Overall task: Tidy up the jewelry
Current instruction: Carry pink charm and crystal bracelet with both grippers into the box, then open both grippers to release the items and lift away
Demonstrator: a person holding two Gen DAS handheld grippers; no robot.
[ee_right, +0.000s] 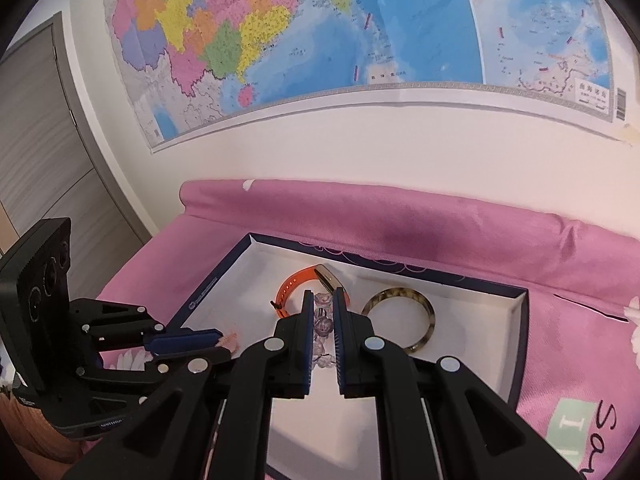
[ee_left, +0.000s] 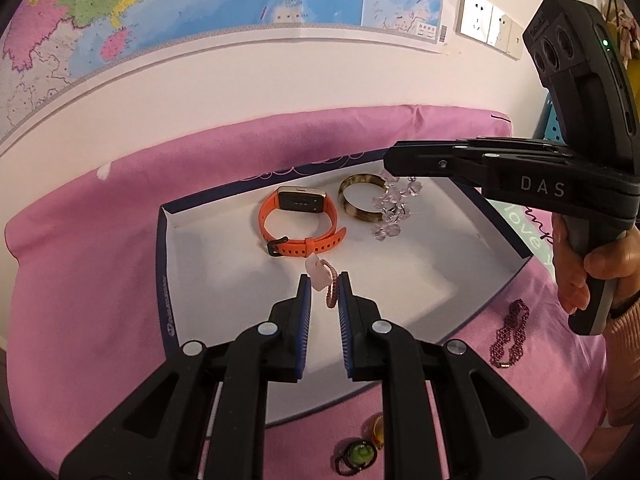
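- The shallow white box [ee_left: 460, 240] serves as the collecting tray on the pink cloth [ee_left: 100, 260]: both grippers hang over it, each carrying one piece, which suggests the pieces are being brought in from the cloth one at a time.
- The left gripper [ee_left: 325, 280] is closed down to a narrow gap, its blue pads pinching a thin pink beaded bracelet [ee_left: 330, 294] with a pale pink charm that pokes out just beyond the tips. It holds the piece over the near part of the box, with bare floor below it.
- The right gripper [ee_right: 321, 300] is likewise nearly closed, clamped on a clear crystal bead bracelet [ee_right: 325, 322]; in the left view the beads dangle below its tips, so gripping by one part lets the rest hang free.
- Ahead of the left gripper's tips lies the orange smartwatch [ee_left: 298, 220]; to the right of that, beneath the right gripper, lies the tortoiseshell bangle [ee_left: 360, 200]. Both rest on the box floor.
- Still on the cloth outside the box: a dark purple beaded bracelet [ee_left: 510, 334] to the left gripper's right, and a green-stone ring [ee_left: 358, 454] near its base, with a small orange piece just beside it.
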